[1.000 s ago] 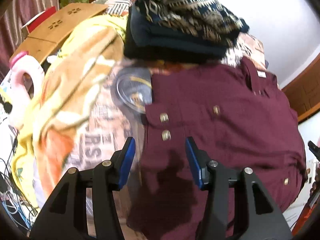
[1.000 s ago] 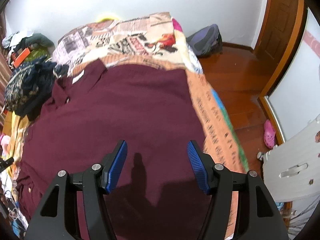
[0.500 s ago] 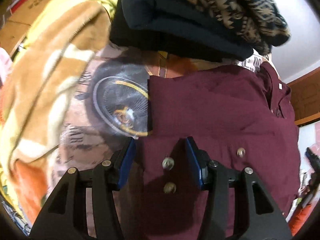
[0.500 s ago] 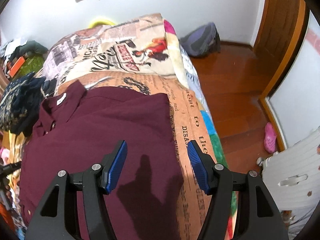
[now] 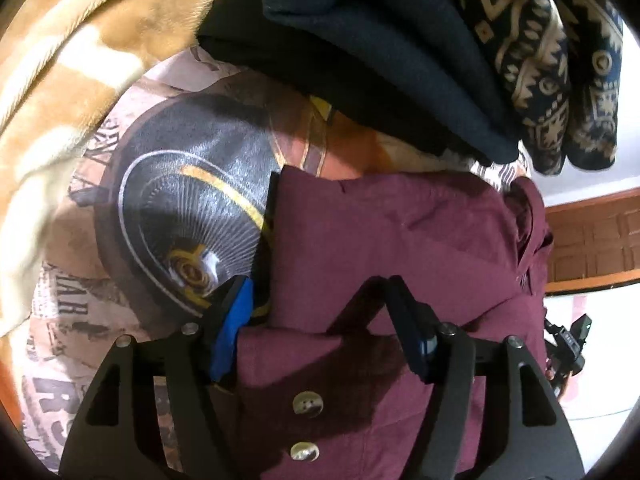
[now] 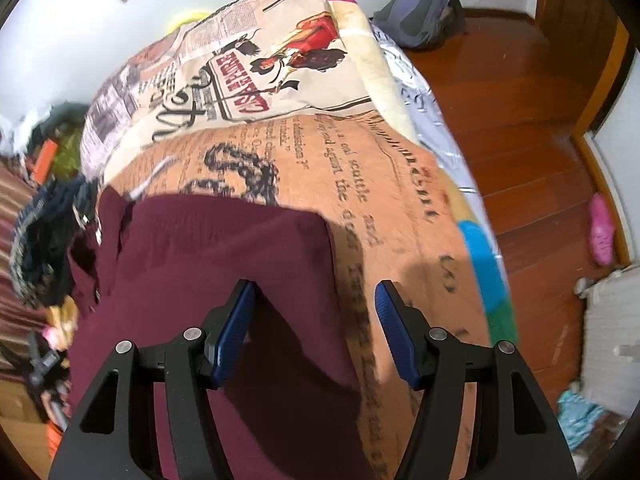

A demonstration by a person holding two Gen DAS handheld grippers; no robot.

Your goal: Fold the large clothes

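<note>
Left wrist view: my left tool (image 5: 320, 328) is gaping open over the maroon shirt (image 5: 400, 248)'s folded sleeve; right tool (image 6: 316, 332) is likewise open. Final folds are remaining.

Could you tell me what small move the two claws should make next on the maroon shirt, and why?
Probably close both claws on the cloth. The left claw is open and straddles the maroon shirt at its edge by the cuff buttons; the right claw is open over the shirt's opposite edge on the printed bedspread. Neither grips fabric yet, so no fold can begin.
</note>
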